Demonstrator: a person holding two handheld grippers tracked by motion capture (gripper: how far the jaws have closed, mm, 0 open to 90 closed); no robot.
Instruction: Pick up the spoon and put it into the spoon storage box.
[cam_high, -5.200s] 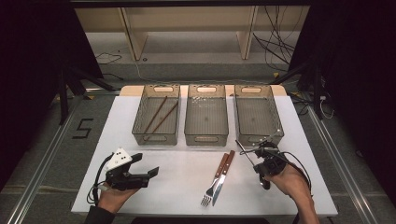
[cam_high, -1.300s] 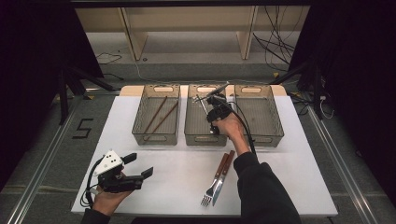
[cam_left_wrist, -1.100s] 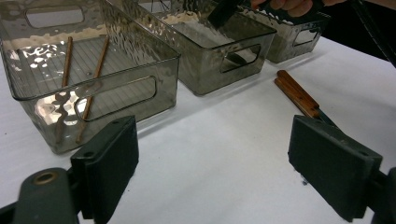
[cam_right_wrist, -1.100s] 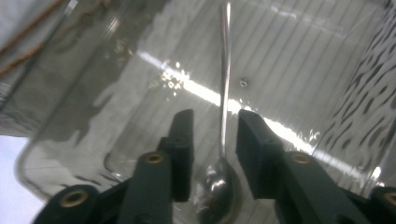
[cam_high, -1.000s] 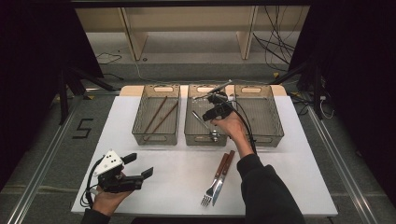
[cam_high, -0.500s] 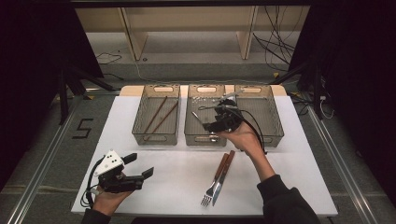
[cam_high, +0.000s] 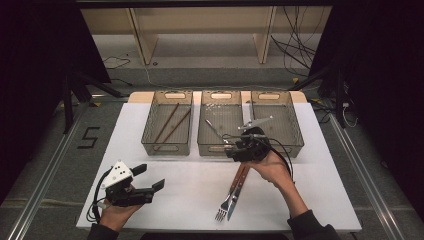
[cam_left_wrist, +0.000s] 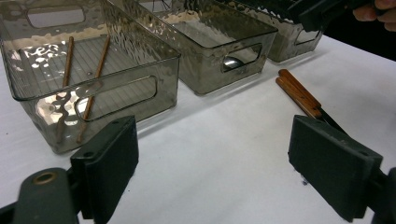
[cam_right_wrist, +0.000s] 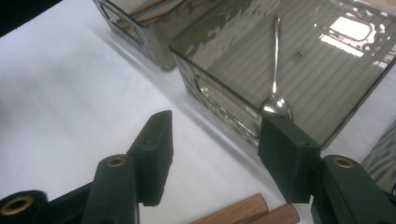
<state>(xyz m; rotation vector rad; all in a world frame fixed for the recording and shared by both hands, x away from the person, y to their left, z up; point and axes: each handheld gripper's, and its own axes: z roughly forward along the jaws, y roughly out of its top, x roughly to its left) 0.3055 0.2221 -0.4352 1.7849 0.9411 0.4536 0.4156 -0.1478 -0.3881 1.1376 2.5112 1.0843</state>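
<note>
High view: the right claw (cam_high: 231, 151) hovers at the near edge of the middle bin (cam_high: 220, 122), above the wooden handles of the fork (cam_high: 229, 196) and knife (cam_high: 239, 187) on the table (cam_high: 310, 190). The left claw (cam_high: 150, 177) rests near-left, open.

Left gripper view: jaws wide apart, 2 chopsticks (cam_left_wrist: 95, 70) in the left bin (cam_left_wrist: 88, 100).

Right gripper view: jaws apart, empty; a spoon (cam_right_wrist: 276, 88) lies in the middle bin.

white table (cam_high: 320, 165) with three clear smoky bins (cam_high: 167, 129) lined up along the far edge, plus a wooden-handled fork (cam_high: 231, 196) and knife (cam_high: 240, 187) lying side by side near the front
</note>
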